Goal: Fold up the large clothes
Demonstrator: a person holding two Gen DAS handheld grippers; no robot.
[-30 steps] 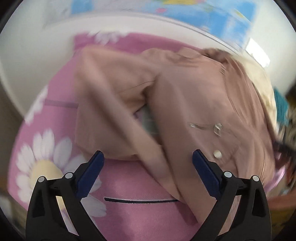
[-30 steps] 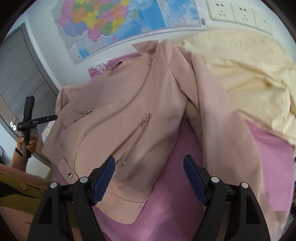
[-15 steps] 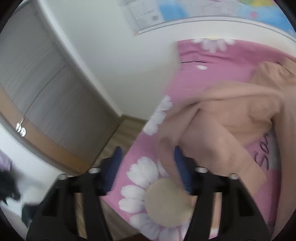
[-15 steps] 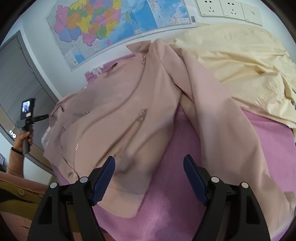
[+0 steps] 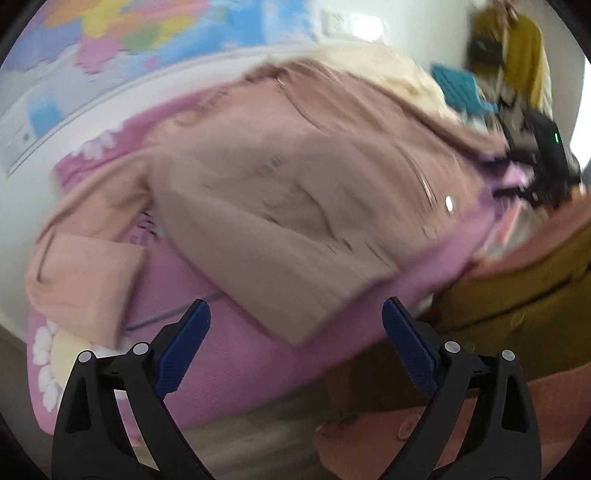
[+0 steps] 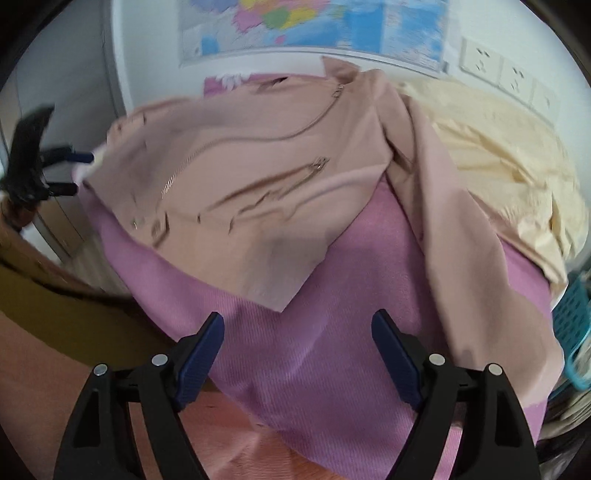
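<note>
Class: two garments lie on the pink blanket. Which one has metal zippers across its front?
The dusty-pink jacket, spread flat with a diagonal zipper and a pocket zipper. The pale yellow garment beside it is crumpled and shows none.

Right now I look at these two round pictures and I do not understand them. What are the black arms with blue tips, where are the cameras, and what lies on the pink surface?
There is no robot here. A person holds a hand tool with two fingers in each hand, and a wide-angle camera on each tool looks forward along them. One picture comes from the left gripper, the other from the right gripper. The blue tips are its soft pads. Both grippers are open and hold nothing; the left one has just opened wider. On the pink flowered blanket lies a dusty-pink zip-up jacket, spread flat, not yet folded. Beside it lies a crumpled pale yellow garment. A coloured wall map hangs behind.
</note>
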